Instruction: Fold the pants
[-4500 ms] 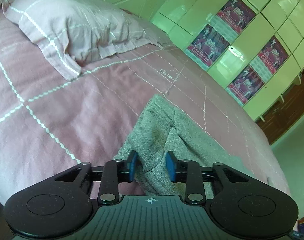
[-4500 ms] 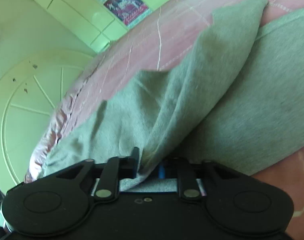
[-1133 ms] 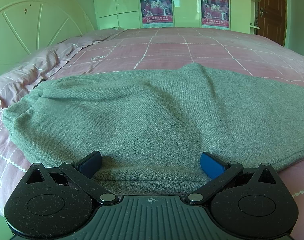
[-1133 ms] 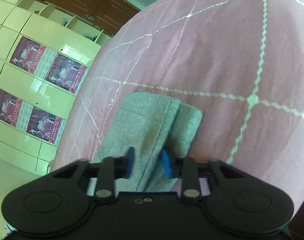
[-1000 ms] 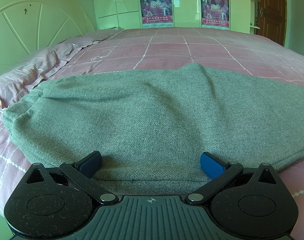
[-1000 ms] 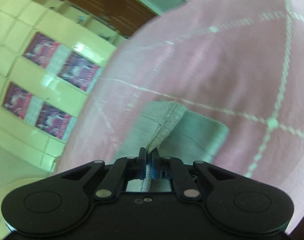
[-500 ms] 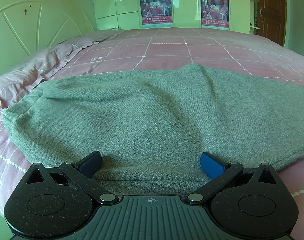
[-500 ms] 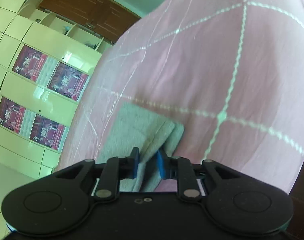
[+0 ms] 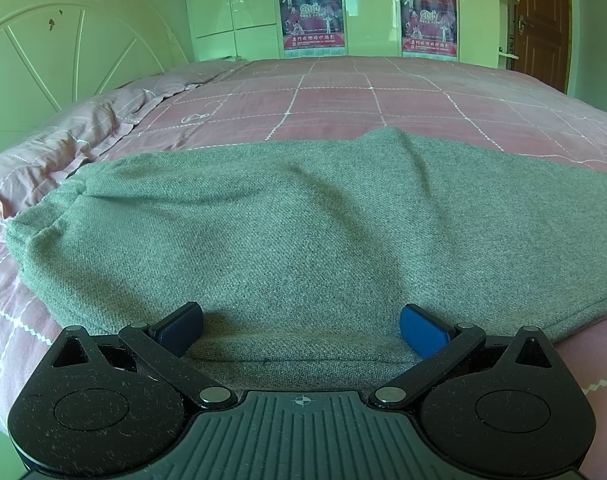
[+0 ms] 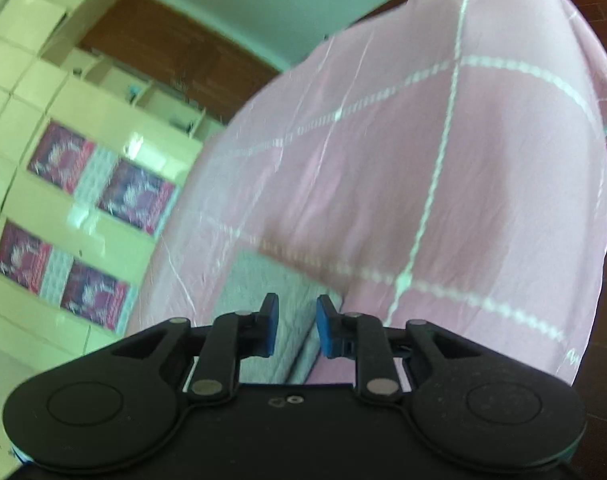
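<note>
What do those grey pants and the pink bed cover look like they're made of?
The grey pants look like a soft, thick woven or knitted fabric, perhaps wool or fleece: matte, with a fine diagonal texture and rounded folds. The pink bed cover looks like thin, smooth cotton-type cloth: light creases, slight sheen, with a stitched or printed white grid.

Open bedspread [image 9: 343,96] beyond the pants [image 9: 303,216]; pillow [image 9: 75,136] left.

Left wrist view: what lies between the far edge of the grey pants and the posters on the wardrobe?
Only bare pink checked bedspread lies between the pants and the posters; nothing else rests on that stretch. The left wrist view shows it.
</note>
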The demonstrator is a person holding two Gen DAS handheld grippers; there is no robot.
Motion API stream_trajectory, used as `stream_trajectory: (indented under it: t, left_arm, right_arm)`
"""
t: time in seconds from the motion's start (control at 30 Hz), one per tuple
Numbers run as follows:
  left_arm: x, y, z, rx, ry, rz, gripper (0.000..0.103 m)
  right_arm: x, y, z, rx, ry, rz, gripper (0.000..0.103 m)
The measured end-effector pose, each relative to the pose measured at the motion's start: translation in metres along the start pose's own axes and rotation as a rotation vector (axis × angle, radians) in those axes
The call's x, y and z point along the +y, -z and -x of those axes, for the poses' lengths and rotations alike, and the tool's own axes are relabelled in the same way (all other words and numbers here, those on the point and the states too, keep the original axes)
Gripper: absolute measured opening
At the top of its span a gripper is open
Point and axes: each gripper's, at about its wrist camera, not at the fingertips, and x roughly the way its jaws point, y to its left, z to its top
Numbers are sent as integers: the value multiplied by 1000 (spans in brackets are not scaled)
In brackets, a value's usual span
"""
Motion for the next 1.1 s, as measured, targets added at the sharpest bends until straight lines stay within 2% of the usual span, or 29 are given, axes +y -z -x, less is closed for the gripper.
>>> stream_trajectory:
  t: [0.03,0.1,0.17,0.27,0.37,0.4,0.43,0.47,0.5,0.57,0.63,0.7,0.77,0.8,0.87,0.93,1.03,1.07,1.1]
  left_arm:
    - [-1,0,0,-1,-1,0,103]
    - [-1,0,0,-4,-3,1,103]
    - [0,1,1,-4,-2,2,103]
    - [0,1,1,-4,1,1,103]
    - [1,1,1,-3,1,1,103]
    - [1,1,1,-3,1,1,103]
    - [1,1,1,-3,1,1,103]
    - [1,0,1,-3,1,1,103]
    - [2,0,1,-2,2,2,103]
    - [2,0,1,-2,2,1,103]
    - [1,1,1,-3,1,0,103]
    - [1,1,1,-4,-1,-2,103]
    - [2,1,1,-4,1,-3,103]
    - [2,0,2,-4,3,-4,103]
    - [2,0,1,-3,4,-6,103]
    - [3,1,1,-2,6,-7,103]
    - [2,1,0,-3,1,-8,103]
    - [2,1,0,-4,-1,-7,103]
    - [3,1,0,-5,0,-5,103]
  right_arm:
    - [-3,-3,-1,12,2,-19,15]
    - [-10,-5,-6,45,6,-58,29]
    - [-17,-1,-13,67,1,-104,36]
    - [-16,2,-28,93,-11,-99,37]
    - [1,4,-41,123,19,-1,37]
    - [11,6,-47,141,51,66,34]
    - [22,8,-52,157,83,152,25]
    - [36,11,-55,162,108,262,6]
    - [53,15,-52,136,110,396,6]
    - [87,22,-30,39,27,632,5]
    - [107,26,-6,-47,-53,775,5]
    - [104,20,1,-65,-62,762,5]
    - [84,16,-10,-22,-19,713,5]
    - [68,16,-22,18,17,673,5]
    - [30,16,-53,148,99,491,7]
    - [24,17,-49,123,72,406,8]
    - [32,22,-38,103,96,431,16]
    - [33,21,-32,78,98,417,21]
    - [34,21,-24,42,97,408,22]
